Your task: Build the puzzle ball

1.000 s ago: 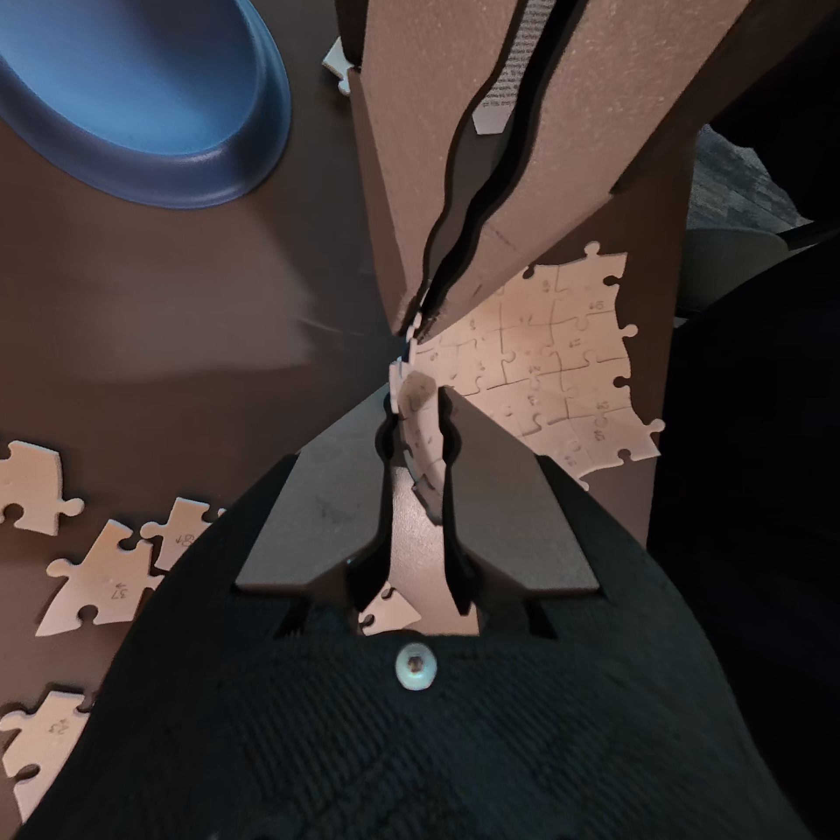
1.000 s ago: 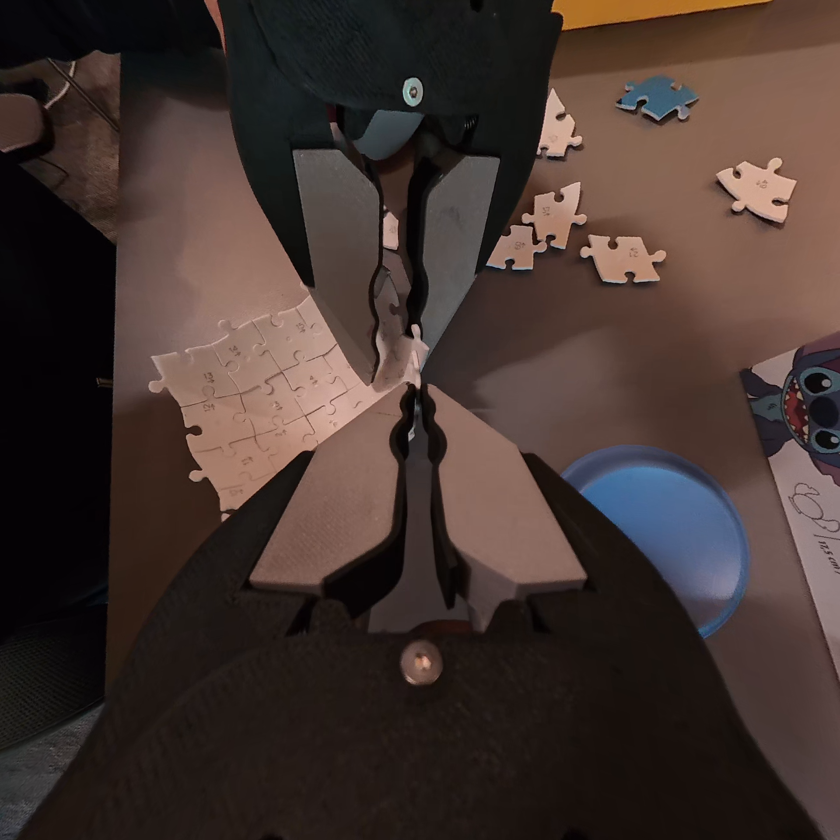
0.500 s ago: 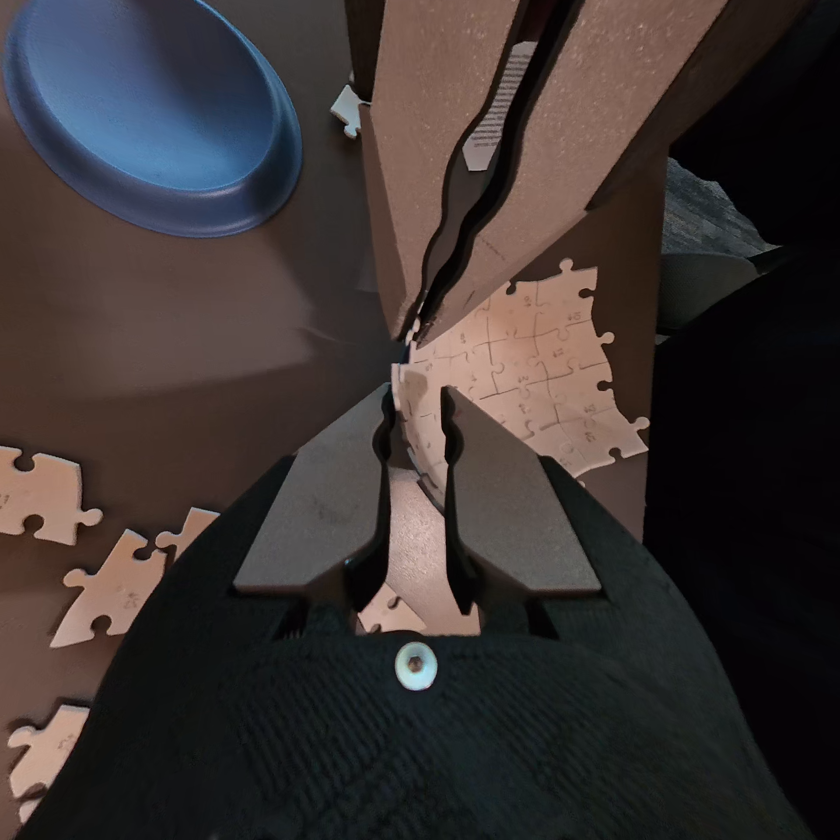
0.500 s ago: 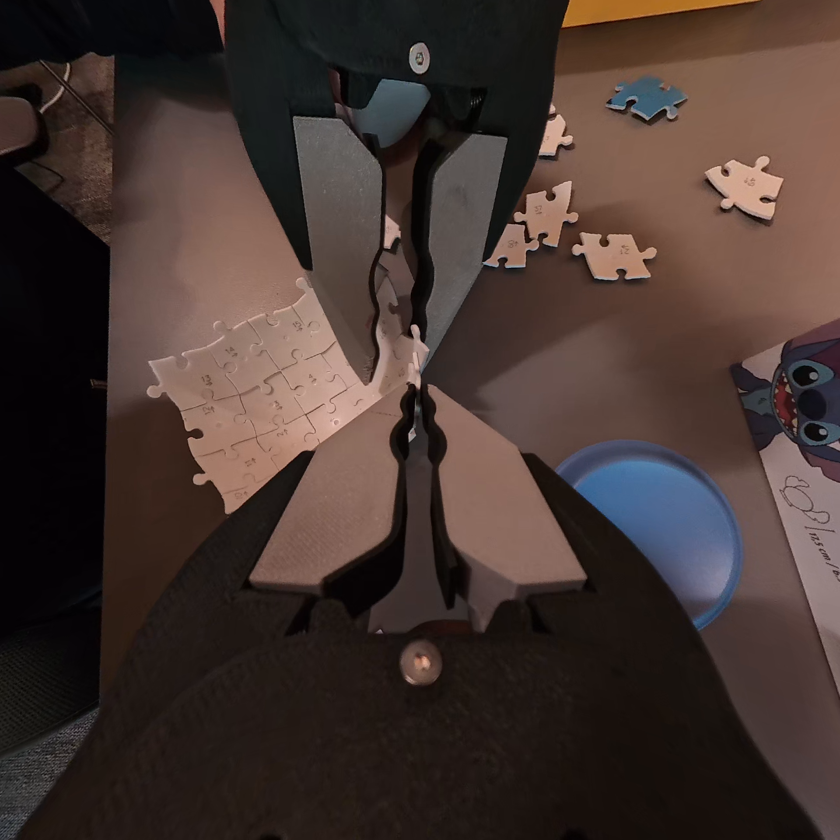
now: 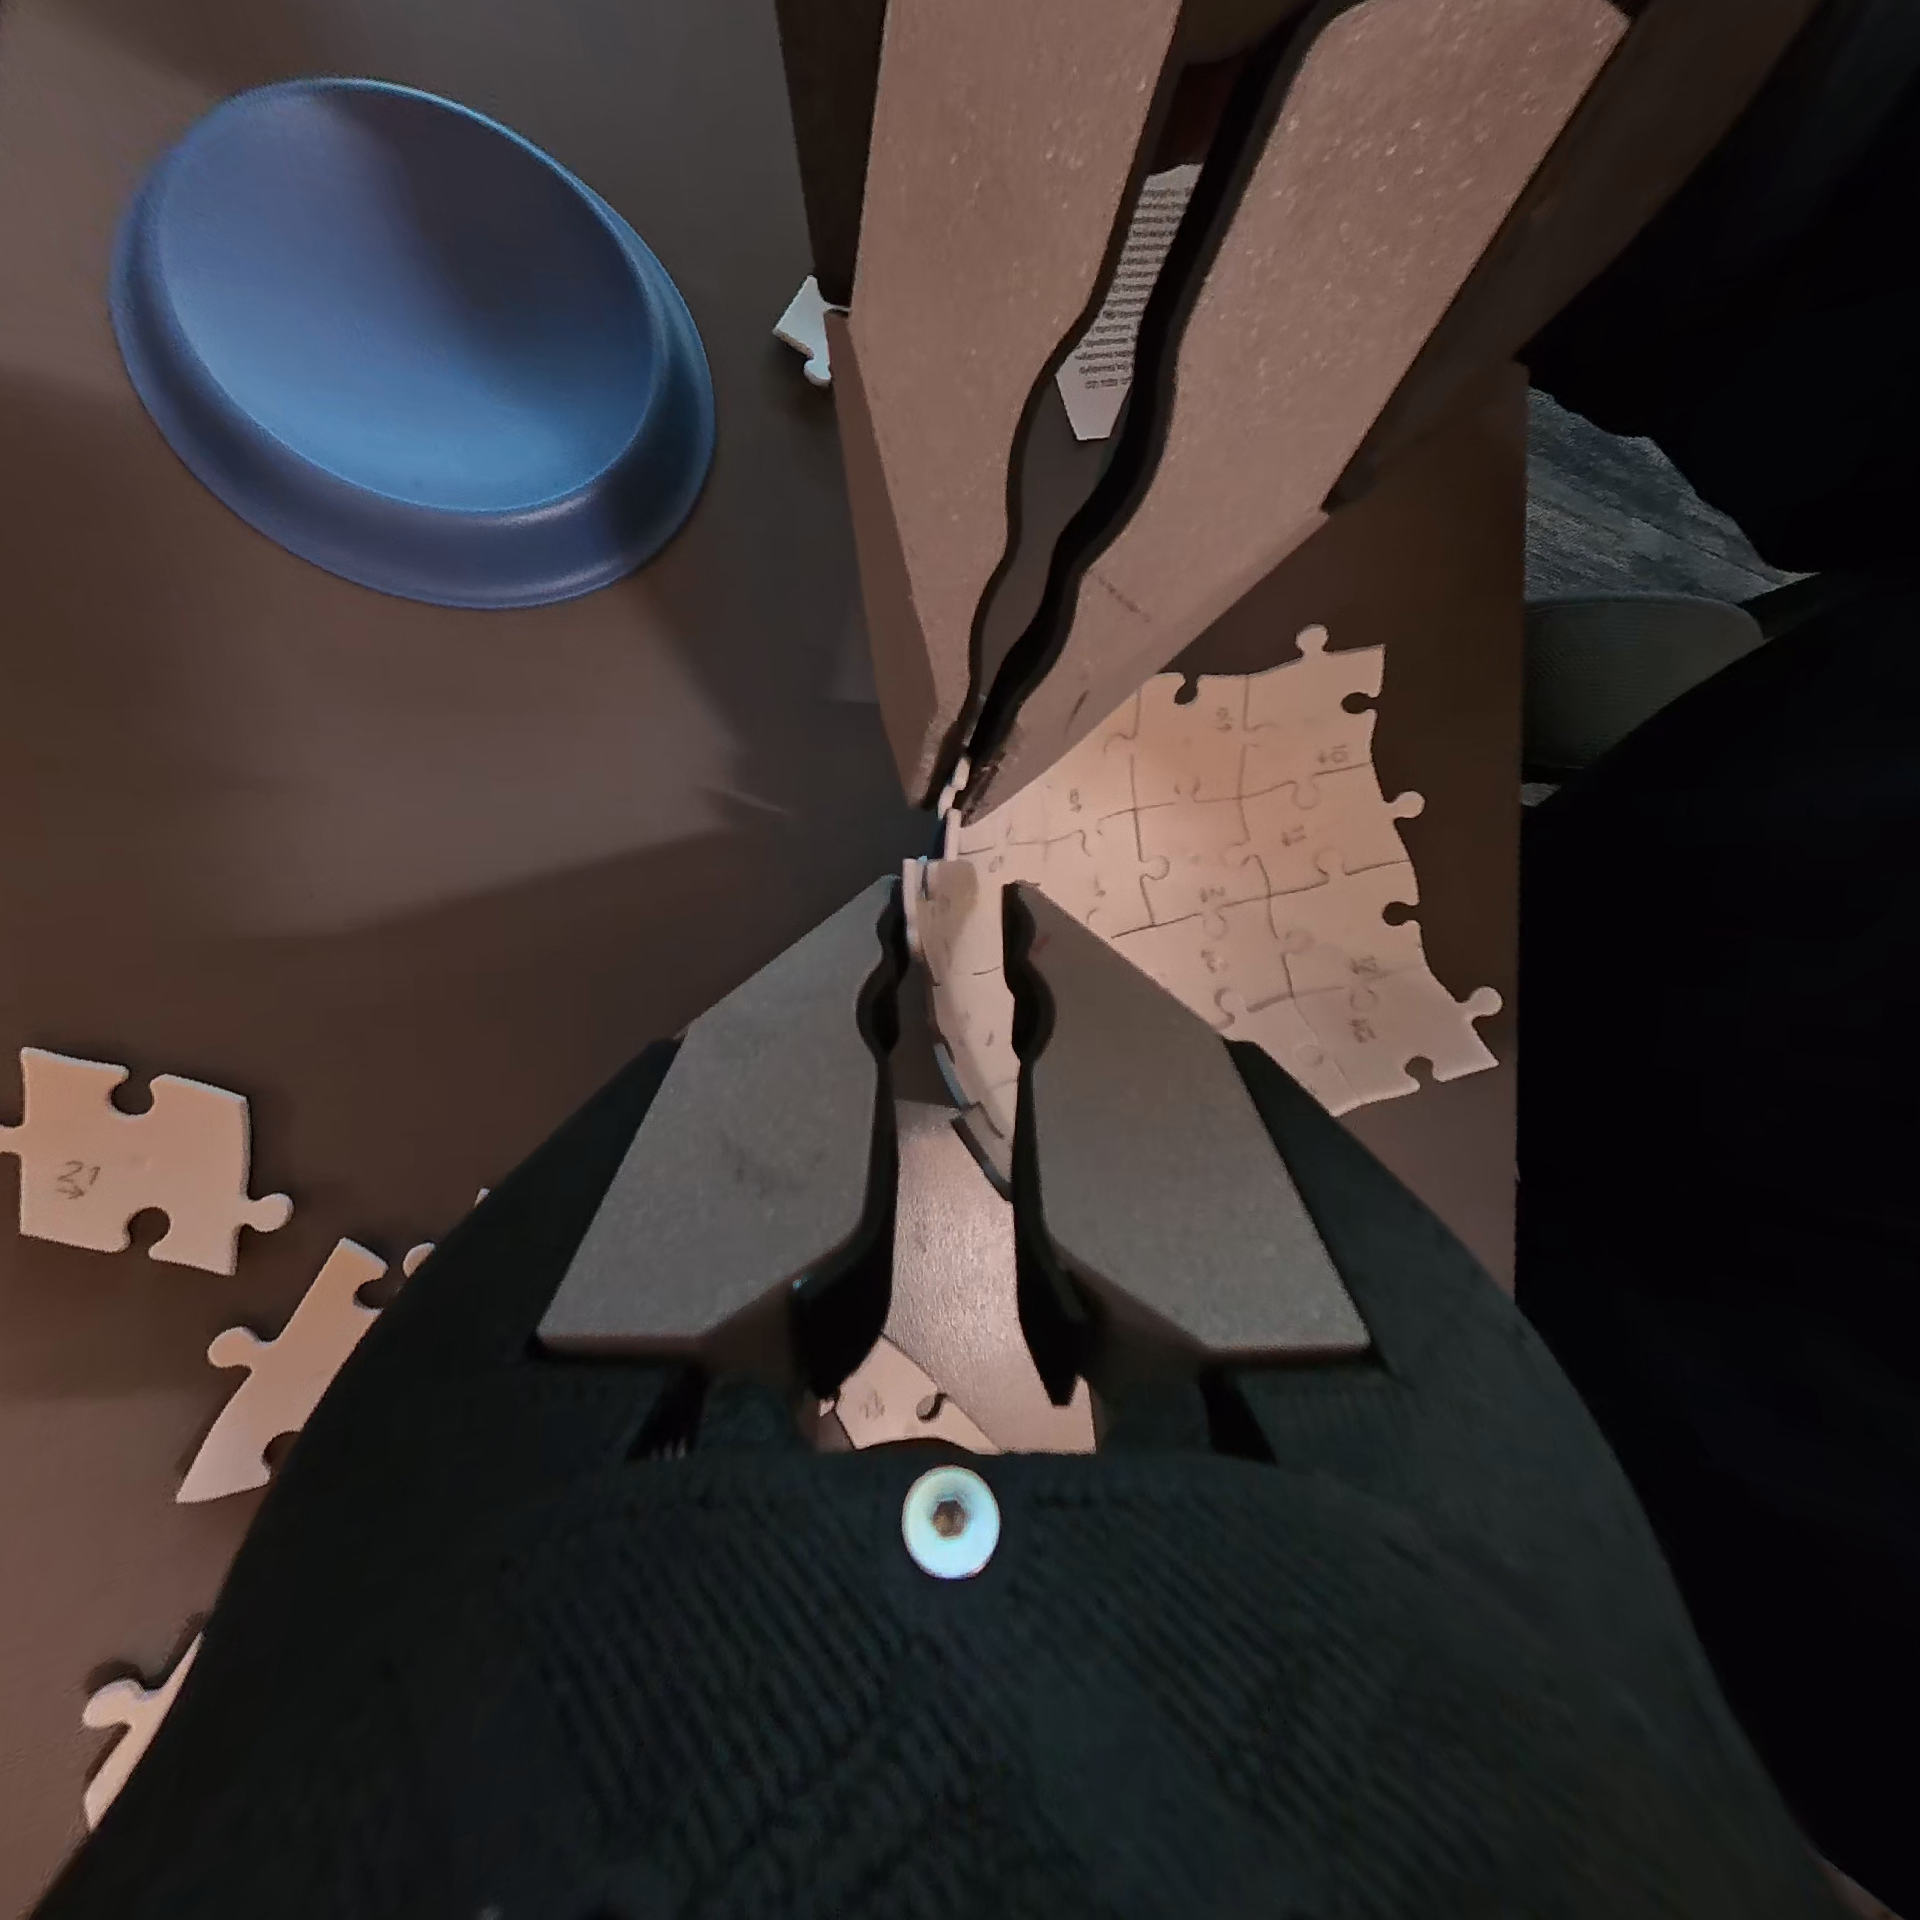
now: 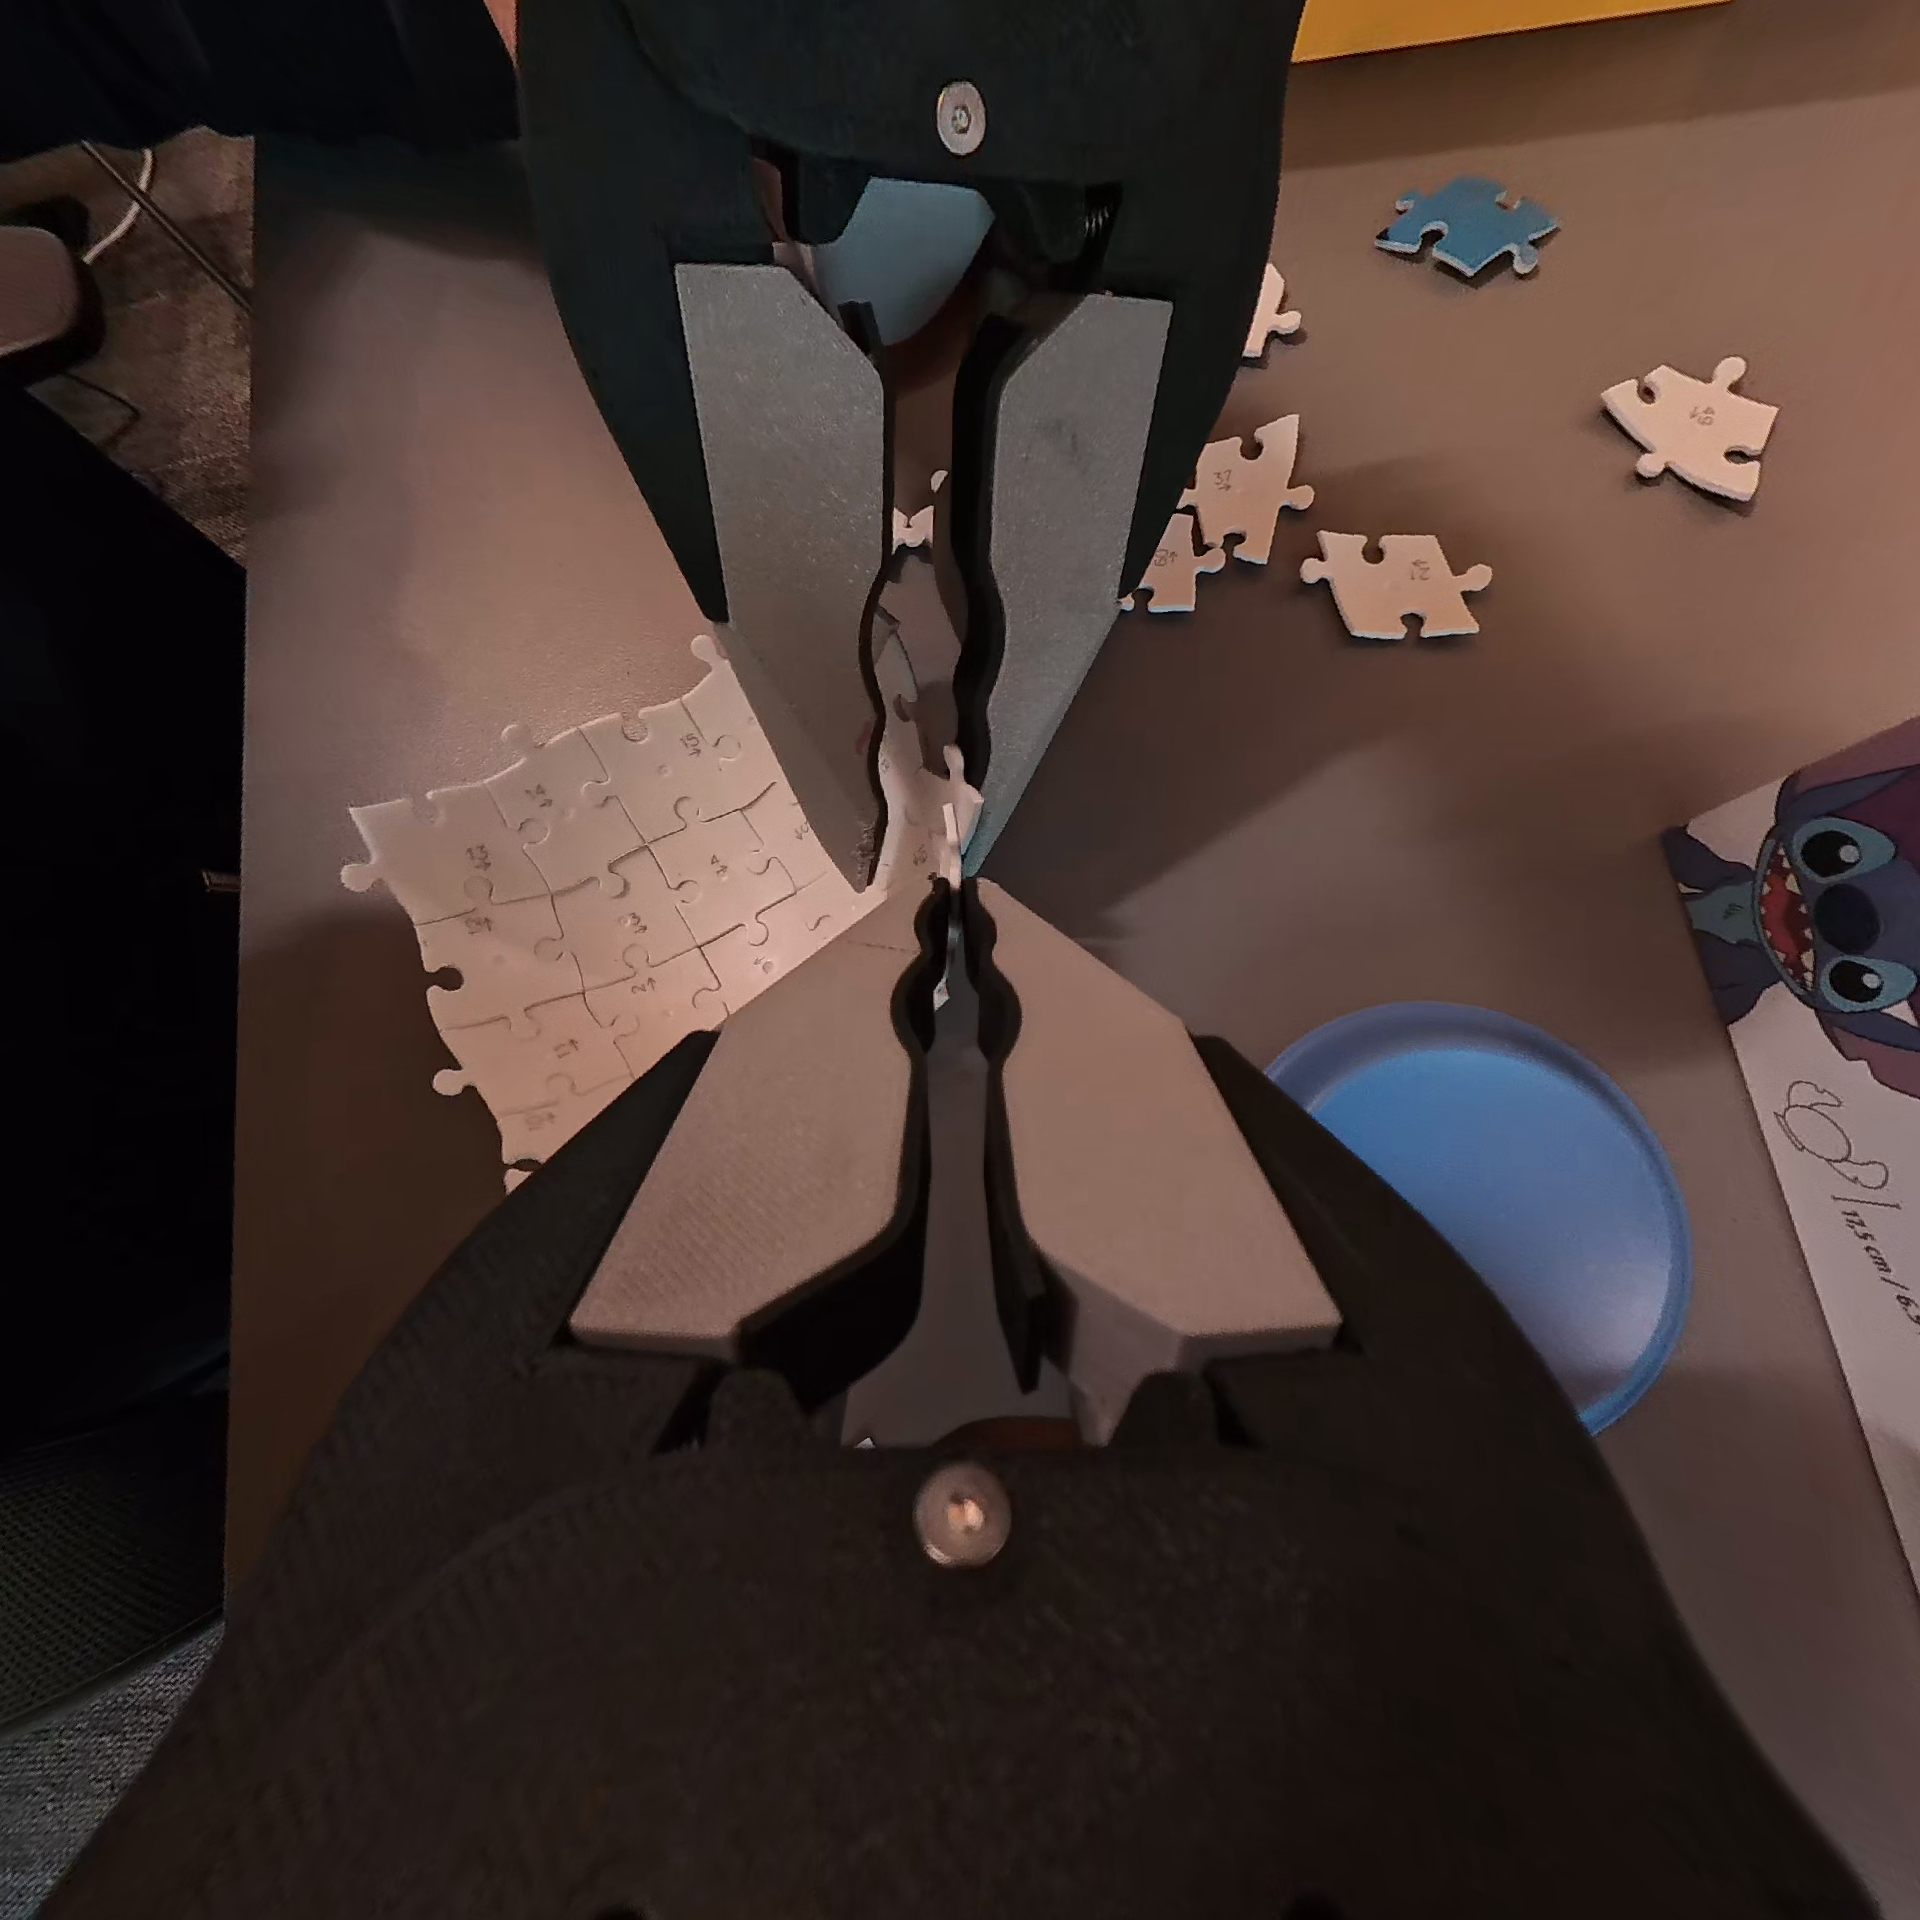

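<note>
The assembled puzzle sheet (image 5: 1247, 883), white side up and curved, lies partly on the brown table (image 5: 416, 831) near its edge. My left gripper (image 5: 951, 894) is shut on the raised edge of the sheet. My right gripper (image 6: 948, 896) is shut on a single puzzle piece (image 6: 948, 935), seen edge-on. The two grippers meet tip to tip, and the piece touches the sheet's edge at the left fingertips. The right gripper comes in from above in the left wrist view (image 5: 961, 795). The left gripper (image 6: 925, 831) and the sheet (image 6: 623, 883) also show in the right wrist view.
A blue round dish (image 6: 1486, 1174) sits on the table; it also shows in the left wrist view (image 5: 405, 343). Several loose white pieces (image 6: 1392, 582) and one blue-faced piece (image 6: 1465, 223) lie beyond the grippers. A printed cartoon sheet (image 6: 1818, 935) lies at the right. The table edge (image 6: 244, 935) is at the left. Less than 4 cm separates the two grippers' tips.
Both grippers keep their holds and stay tip to tip. The left wrist view has shifted, so the blue dish shows more fully and the loose pieces sit farther left.
</note>
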